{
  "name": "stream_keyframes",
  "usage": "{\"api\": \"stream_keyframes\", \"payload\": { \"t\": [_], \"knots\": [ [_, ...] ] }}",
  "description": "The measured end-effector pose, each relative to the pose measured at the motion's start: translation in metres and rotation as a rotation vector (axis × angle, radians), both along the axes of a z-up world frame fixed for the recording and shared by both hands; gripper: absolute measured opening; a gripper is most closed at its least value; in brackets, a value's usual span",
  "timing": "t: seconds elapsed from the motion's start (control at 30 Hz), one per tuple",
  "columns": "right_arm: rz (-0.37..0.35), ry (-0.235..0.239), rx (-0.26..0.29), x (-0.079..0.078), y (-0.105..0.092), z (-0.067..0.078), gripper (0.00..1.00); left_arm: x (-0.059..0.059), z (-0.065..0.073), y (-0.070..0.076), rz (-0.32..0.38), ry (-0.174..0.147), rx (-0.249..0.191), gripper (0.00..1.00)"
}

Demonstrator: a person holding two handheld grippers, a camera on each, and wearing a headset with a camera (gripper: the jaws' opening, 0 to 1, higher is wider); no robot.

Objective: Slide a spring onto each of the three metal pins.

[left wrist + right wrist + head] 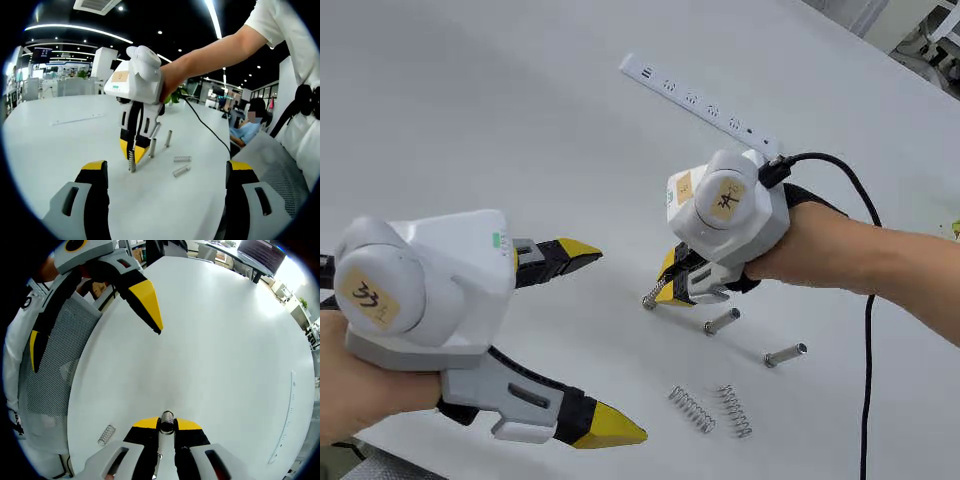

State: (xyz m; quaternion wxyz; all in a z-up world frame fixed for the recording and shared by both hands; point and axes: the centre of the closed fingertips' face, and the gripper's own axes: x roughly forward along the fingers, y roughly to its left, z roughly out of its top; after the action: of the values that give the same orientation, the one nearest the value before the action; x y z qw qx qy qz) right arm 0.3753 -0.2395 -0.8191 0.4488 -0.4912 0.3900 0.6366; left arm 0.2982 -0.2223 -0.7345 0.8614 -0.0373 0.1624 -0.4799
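A spring (650, 297), seemingly on a pin, is pinched in the right gripper's (665, 292) fingers, end on the worktop (520, 120). Two pins (722, 321) and two springs (691, 409) lie nearby. The left gripper's (618, 343) fingers gape wide. Best push straight along the pin's axis.

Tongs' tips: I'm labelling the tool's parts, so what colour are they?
Yellow, with black behind; clearest on the left tongs in the head view.

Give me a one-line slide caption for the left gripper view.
Right tongs hold a spring upright on the white table, two pins and two springs alongside.
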Motion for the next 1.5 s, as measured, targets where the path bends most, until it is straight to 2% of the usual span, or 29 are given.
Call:
{"api": "stream_keyframes", "payload": {
  "t": [0.43,0.9,1.13,1.5],
  "knots": [
    [0.018,-0.006,-0.009,0.000,0.000,-0.008,0.07,0.001,-0.001,0.000,0.001,0.003,-0.003,0.97],
    [0.003,-0.002,0.006,-0.001,0.000,-0.006,0.13,0.000,-0.001,-0.001,-0.005,0.007,0.002,0.97],
    [-0.027,-0.005,0.043,0.000,0.003,0.005,0.19,-0.001,0.000,-0.002,-0.013,0.005,0.012,0.97],
    [-0.084,-0.007,0.131,-0.003,0.000,0.033,0.28,-0.003,0.005,-0.005,-0.034,0.003,0.029,0.97]
  ]
}}
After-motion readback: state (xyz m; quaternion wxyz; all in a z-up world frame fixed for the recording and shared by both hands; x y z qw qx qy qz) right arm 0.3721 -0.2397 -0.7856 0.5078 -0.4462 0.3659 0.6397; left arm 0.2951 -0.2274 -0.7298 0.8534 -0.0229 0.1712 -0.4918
